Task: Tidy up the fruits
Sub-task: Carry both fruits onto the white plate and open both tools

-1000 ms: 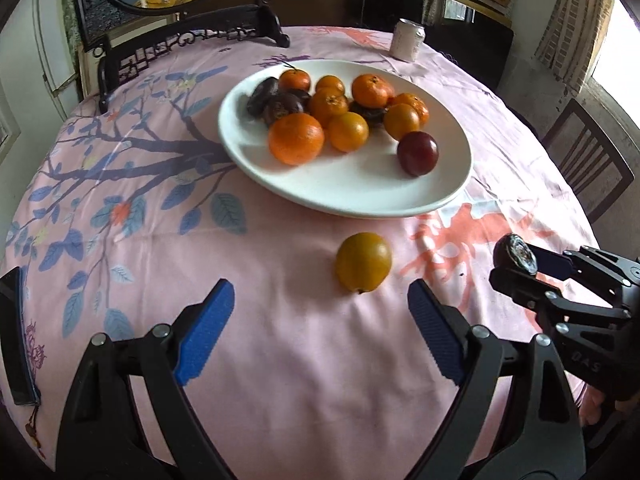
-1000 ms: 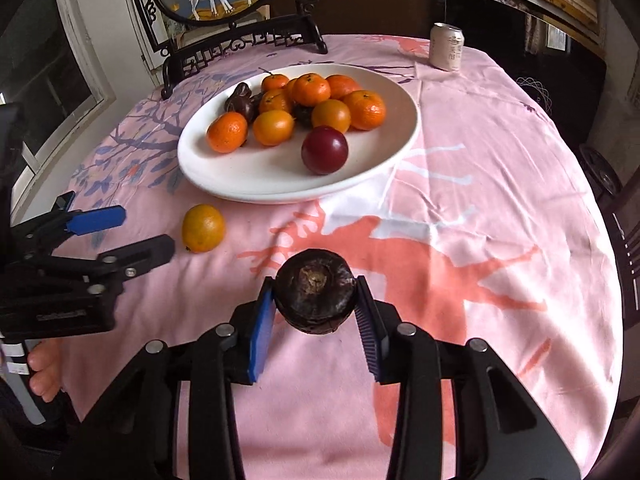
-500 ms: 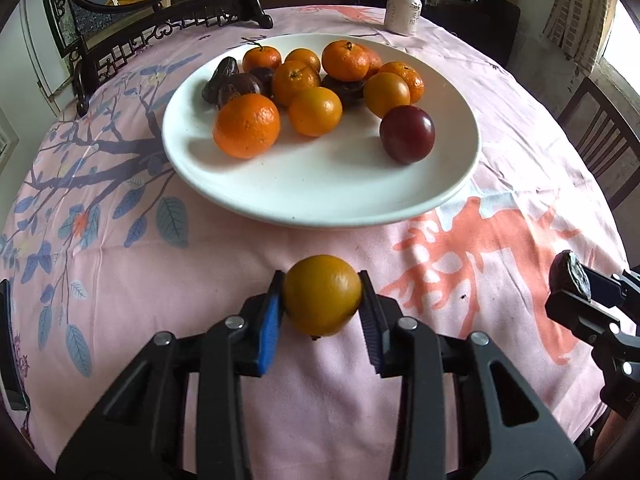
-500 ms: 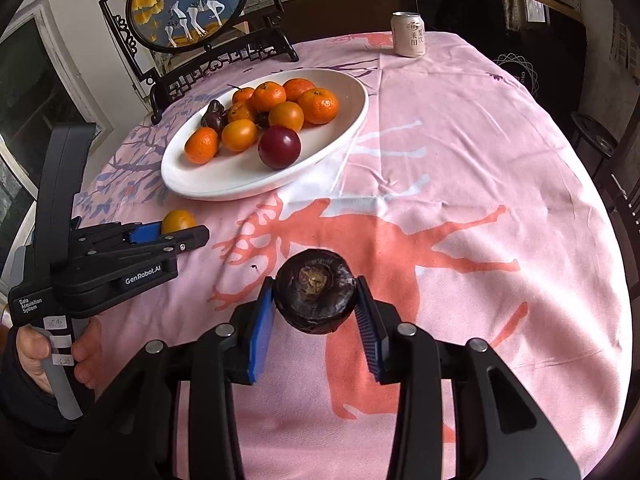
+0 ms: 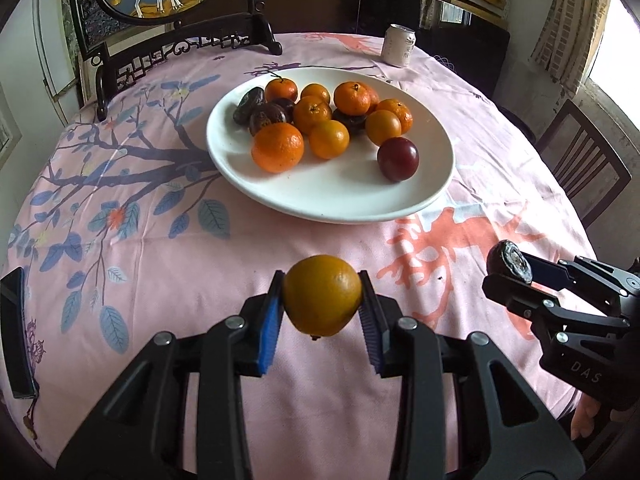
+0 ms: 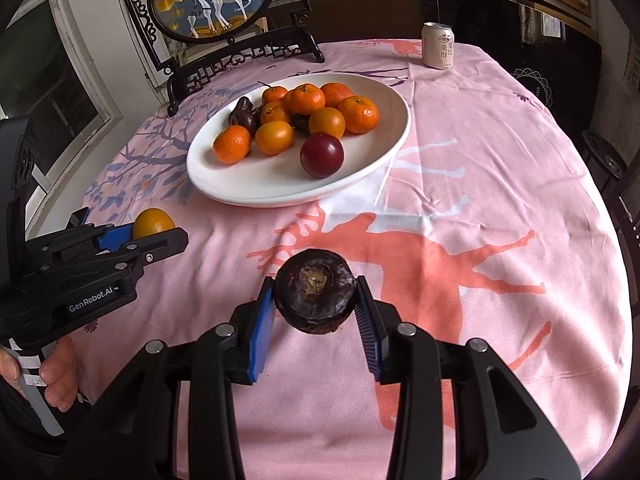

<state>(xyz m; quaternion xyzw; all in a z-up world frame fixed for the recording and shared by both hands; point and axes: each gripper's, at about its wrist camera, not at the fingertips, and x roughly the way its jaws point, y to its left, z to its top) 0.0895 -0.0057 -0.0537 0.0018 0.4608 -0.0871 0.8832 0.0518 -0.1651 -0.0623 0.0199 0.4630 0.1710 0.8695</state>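
My left gripper [image 5: 322, 312] is shut on a yellow-orange citrus fruit [image 5: 322, 295] and holds it above the pink cloth, in front of the white plate [image 5: 340, 204]. My right gripper [image 6: 316, 312] is shut on a dark wrinkled round fruit [image 6: 315, 291], also above the cloth. The plate [image 6: 260, 188] holds several oranges, dark fruits and a red plum [image 6: 322, 155]. In the right wrist view the left gripper [image 6: 148, 236] with its fruit [image 6: 153, 221] is at the left. In the left wrist view the right gripper [image 5: 516, 276] with its dark fruit [image 5: 507, 260] is at the right.
A drink can [image 5: 397, 45] stands at the table's far side. A carved stand with a round deer painting [image 6: 224, 12] sits at the far left edge. A wooden chair [image 5: 588, 168] is beyond the table's right edge. A dark phone-like object [image 5: 16, 328] lies at the left.
My left gripper closed on the citrus fruit and lifted it off the cloth, drawing back from the plate. My right gripper keeps holding the dark fruit, roughly in place.
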